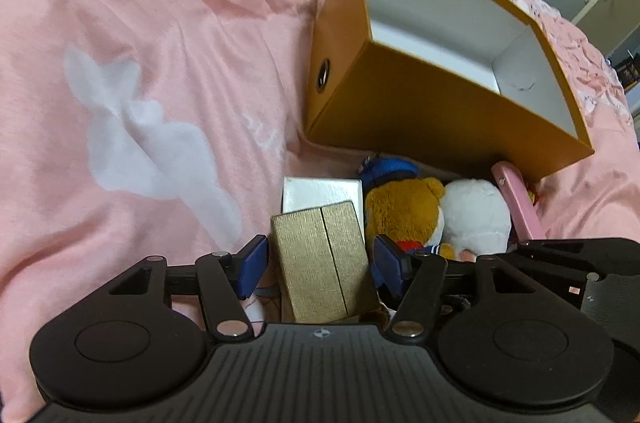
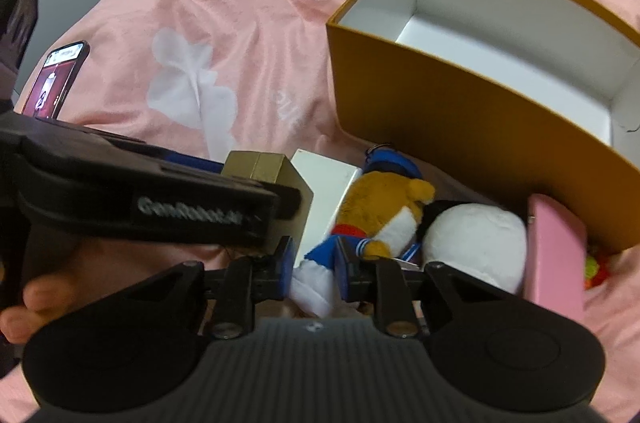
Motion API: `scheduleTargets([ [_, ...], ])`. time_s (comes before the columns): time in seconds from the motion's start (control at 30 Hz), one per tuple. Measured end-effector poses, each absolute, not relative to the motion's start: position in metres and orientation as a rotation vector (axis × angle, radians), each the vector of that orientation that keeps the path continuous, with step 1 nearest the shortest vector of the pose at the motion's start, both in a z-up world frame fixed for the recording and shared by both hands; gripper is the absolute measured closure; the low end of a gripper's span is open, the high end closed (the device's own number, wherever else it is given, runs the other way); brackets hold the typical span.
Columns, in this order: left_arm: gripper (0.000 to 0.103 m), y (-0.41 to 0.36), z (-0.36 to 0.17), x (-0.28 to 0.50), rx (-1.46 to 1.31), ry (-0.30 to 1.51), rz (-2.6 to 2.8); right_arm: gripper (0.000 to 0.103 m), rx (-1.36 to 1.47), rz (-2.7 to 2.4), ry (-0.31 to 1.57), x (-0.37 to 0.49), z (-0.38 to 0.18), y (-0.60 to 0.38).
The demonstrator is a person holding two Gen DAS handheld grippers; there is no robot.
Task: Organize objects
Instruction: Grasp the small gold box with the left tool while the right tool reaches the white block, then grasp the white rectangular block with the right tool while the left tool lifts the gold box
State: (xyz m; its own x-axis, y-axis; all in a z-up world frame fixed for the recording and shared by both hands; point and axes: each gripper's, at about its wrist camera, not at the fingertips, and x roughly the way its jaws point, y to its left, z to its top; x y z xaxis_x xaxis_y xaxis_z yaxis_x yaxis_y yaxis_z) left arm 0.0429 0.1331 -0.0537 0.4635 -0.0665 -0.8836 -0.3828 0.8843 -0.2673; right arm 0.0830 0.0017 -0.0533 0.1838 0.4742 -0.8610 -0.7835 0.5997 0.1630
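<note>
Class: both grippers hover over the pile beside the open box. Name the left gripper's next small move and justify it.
Probably close the left gripper on the gold box: its fingers straddle the box with gaps either side, and the orange box behind stands open and empty.

The left gripper (image 1: 320, 263) holds its blue pads spread wide apart. The right gripper (image 2: 314, 263) sits just beside it, pads set closer, parted.

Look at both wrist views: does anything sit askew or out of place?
Yes. The orange box looks tilted rather than flat on the pink bedding; its near edge seems propped on the pink case. It is empty, while the plush toy and gold box lie outside.
</note>
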Motion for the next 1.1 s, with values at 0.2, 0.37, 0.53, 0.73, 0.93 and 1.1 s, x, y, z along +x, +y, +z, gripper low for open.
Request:
scheduleTargets([
  [0.2, 0.048, 0.143, -0.046, 0.031, -0.503, 1.026, 0.203, 0.080, -0.332, 0.935, 1.080, 0.086, -0.055, 0.007],
  [0.37, 0.048, 0.156, -0.028, 0.015, -0.508, 0.953, 0.233, 0.074, -0.291, 0.919, 1.159, 0.092, -0.059, 0.024],
  [0.53, 0.048, 0.161, -0.019, 0.008, -0.481, 0.901, 0.265, 0.063, -0.266, 0.860, 1.255, 0.096, -0.075, 0.038],
  [0.73, 0.048, 0.167, -0.020, 0.007, -0.477, 0.886, 0.276, 0.047, -0.380, 0.830, 1.249, 0.078, -0.084, 0.060],
  [0.93, 0.048, 0.175, -0.025, 0.002, -0.496, 0.878, 0.290, 0.040, -0.463, 0.757, 1.218, 0.070, -0.094, 0.075],
  [1.1, 0.048, 0.175, -0.025, 0.002, -0.496, 0.875, 0.287, 0.041, -0.460, 0.715, 1.209, 0.070, -0.097, 0.075],
])
